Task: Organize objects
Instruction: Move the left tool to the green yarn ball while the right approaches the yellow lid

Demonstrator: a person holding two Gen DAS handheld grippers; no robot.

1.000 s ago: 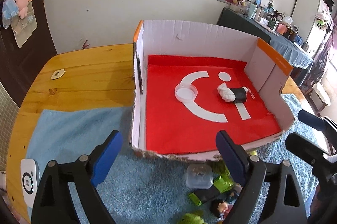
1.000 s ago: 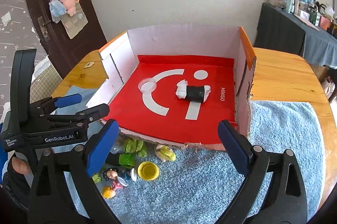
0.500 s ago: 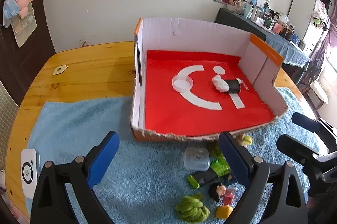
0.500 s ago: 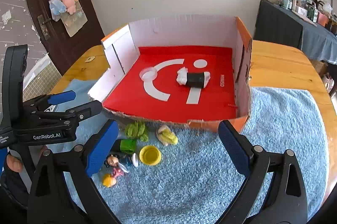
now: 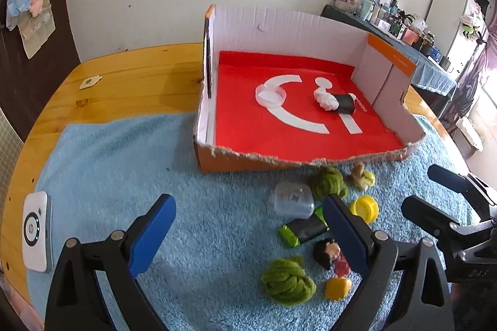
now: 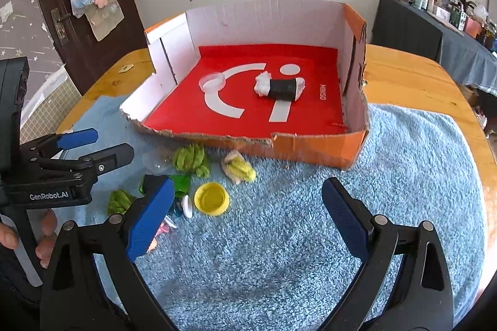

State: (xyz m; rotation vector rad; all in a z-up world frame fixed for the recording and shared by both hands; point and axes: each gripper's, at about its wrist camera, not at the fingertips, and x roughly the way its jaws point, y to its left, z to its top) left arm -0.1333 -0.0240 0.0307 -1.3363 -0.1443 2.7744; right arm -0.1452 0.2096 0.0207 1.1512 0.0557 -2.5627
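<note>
An orange cardboard box point(image 5: 217, 160) with a red lining stands on a blue towel point(image 5: 124, 175). Inside it lie a clear round lid point(image 5: 270, 94) and a black-and-white roll point(image 5: 335, 101). In front of the box are a clear tub point(image 5: 293, 200), green fuzzy clumps point(image 5: 327, 181), a yellow cap point(image 5: 365, 208), a green packet point(image 5: 304, 230) and a small doll point(image 5: 330, 251). My left gripper point(image 5: 248, 233) hangs open over the towel just left of this pile. My right gripper point(image 6: 247, 219) is open over bare towel, right of the yellow cap point(image 6: 212, 199). Neither holds anything.
A white device point(image 5: 37, 234) lies at the towel's left edge. The wooden table point(image 5: 124, 76) carries a small tag point(image 5: 90, 81). A hand point(image 6: 46, 234) grips the left tool's handle. A dark counter point(image 6: 450, 45) with bottles stands behind at the right.
Both grippers have drawn back from the box toward the near side of the towel and sunk a little. The pile of small items has come fully into view. Both stay open.
</note>
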